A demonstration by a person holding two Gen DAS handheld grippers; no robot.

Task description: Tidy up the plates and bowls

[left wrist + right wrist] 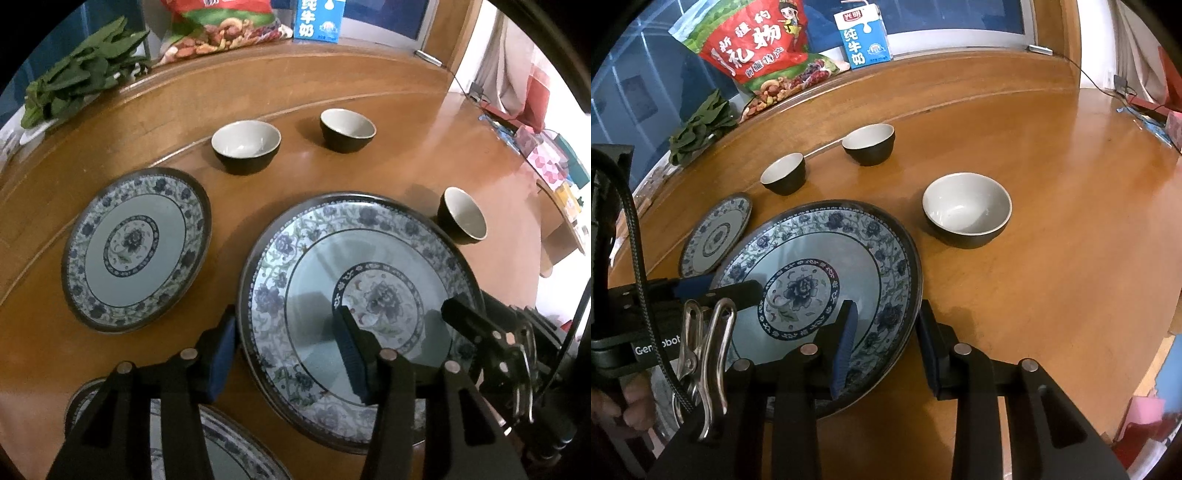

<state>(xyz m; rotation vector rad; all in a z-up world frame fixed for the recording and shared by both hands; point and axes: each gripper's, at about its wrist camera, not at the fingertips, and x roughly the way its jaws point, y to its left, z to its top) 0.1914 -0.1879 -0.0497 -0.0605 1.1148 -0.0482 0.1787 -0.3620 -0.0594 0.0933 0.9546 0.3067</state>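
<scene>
Both grippers spread wide astride opposite rims of the large plate [354,258] on the wooden table [424,122], left gripper [286,356] and right gripper [886,347] not closed on it, smaller plate [135,249] just beside, three dark bowls [245,146] beyond.

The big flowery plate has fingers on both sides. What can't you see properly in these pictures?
- Whether the big plate is lifted or resting on the table: neither view shows under it.
- Third plate, left wrist view: cut by the bottom edge, covered by the left gripper.
- The big plate's near rim, right wrist view: hidden behind the right gripper.
- Snack bag, left wrist view: top cut off.
</scene>
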